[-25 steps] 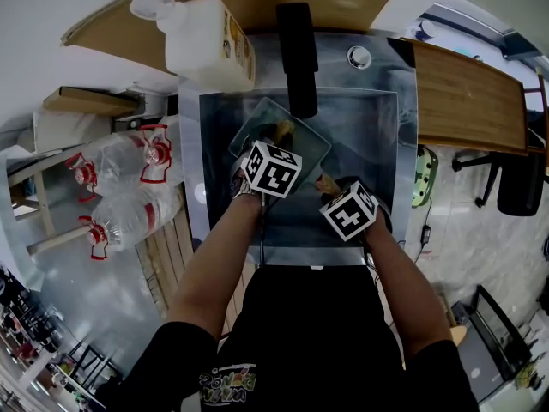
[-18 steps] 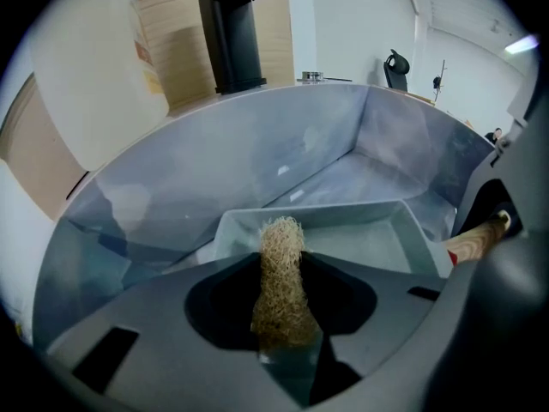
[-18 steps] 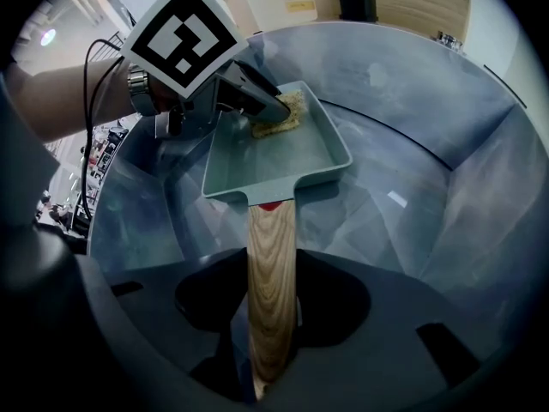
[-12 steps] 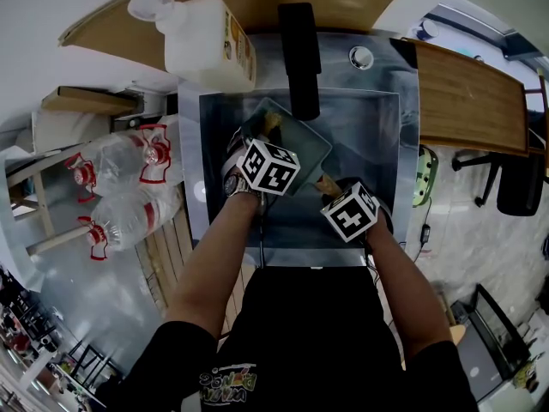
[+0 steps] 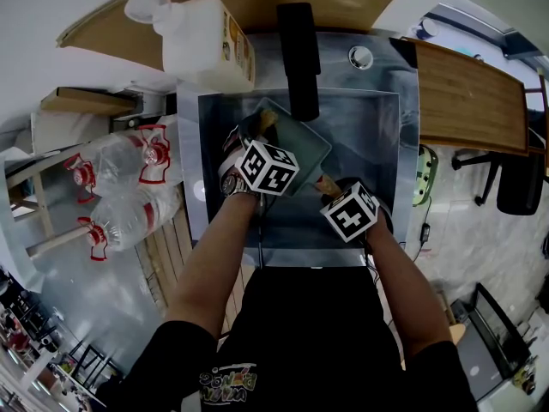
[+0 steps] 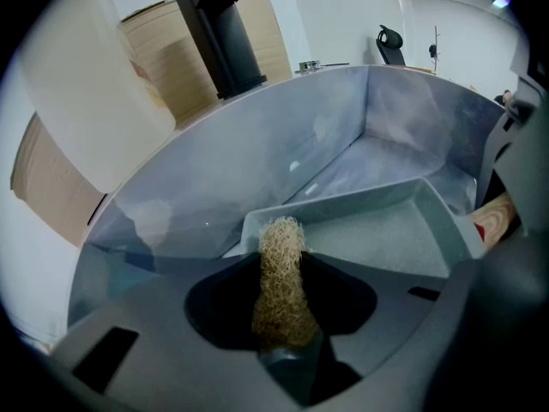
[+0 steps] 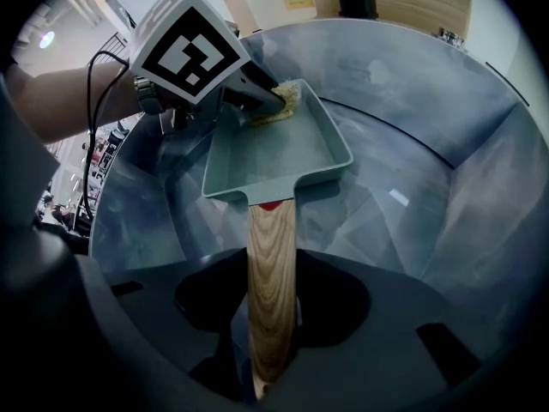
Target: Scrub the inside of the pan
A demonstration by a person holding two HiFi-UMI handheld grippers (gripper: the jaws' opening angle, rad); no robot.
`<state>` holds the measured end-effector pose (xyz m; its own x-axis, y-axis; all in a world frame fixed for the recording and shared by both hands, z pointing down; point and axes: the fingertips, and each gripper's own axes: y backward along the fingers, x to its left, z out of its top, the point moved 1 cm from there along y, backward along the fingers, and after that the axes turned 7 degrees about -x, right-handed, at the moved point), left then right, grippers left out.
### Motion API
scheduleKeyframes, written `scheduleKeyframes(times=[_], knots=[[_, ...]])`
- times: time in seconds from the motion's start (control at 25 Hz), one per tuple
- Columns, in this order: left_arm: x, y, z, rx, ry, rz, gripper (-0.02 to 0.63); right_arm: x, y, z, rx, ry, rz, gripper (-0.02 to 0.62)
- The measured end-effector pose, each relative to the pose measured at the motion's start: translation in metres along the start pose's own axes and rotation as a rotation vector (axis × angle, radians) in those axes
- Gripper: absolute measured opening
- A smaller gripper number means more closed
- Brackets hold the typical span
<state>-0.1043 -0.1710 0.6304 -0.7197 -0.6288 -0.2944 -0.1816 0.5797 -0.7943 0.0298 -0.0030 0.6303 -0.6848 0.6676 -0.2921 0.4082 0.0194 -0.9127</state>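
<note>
Left gripper [image 6: 285,343], pinching the scrubber [image 6: 280,273], just slid it into the pan's [image 7: 287,153] far corner; right gripper [image 7: 270,350] clamps the handle [image 7: 272,264]. Scrubbing's underway.

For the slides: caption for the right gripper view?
Right gripper holds the pan by its wooden handle in the sink while the left gripper presses a scrubber into its far corner.

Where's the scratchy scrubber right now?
In the left gripper view, the fibre scrubber is pinched in the left tongs, its tip in a corner of the square pan, inside the sink.
</note>
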Motion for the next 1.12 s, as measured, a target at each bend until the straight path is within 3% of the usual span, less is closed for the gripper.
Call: scheduleKeyframes(times=[0.32,0.56,0.72,0.96,1.12], knots=[[0.003,0.008,0.003,-0.025,0.057,-0.004,0.144,0.000,-0.001,0.000,0.005,0.007,0.001,0.160],[-0.008,0.026,0.026,-0.093,0.078,-0.036,0.144,0.001,0.000,0.000,0.003,0.008,0.005,0.160],[-0.036,0.035,0.040,-0.129,0.123,-0.150,0.144,0.001,0.001,-0.001,0.004,0.007,0.006,0.160],[-0.083,0.039,0.046,-0.126,0.282,-0.396,0.144,0.001,0.000,0.000,-0.004,0.002,0.008,0.160],[-0.100,0.036,0.048,-0.119,0.352,-0.481,0.144,0.002,0.001,0.000,-0.007,0.002,0.009,0.160]])
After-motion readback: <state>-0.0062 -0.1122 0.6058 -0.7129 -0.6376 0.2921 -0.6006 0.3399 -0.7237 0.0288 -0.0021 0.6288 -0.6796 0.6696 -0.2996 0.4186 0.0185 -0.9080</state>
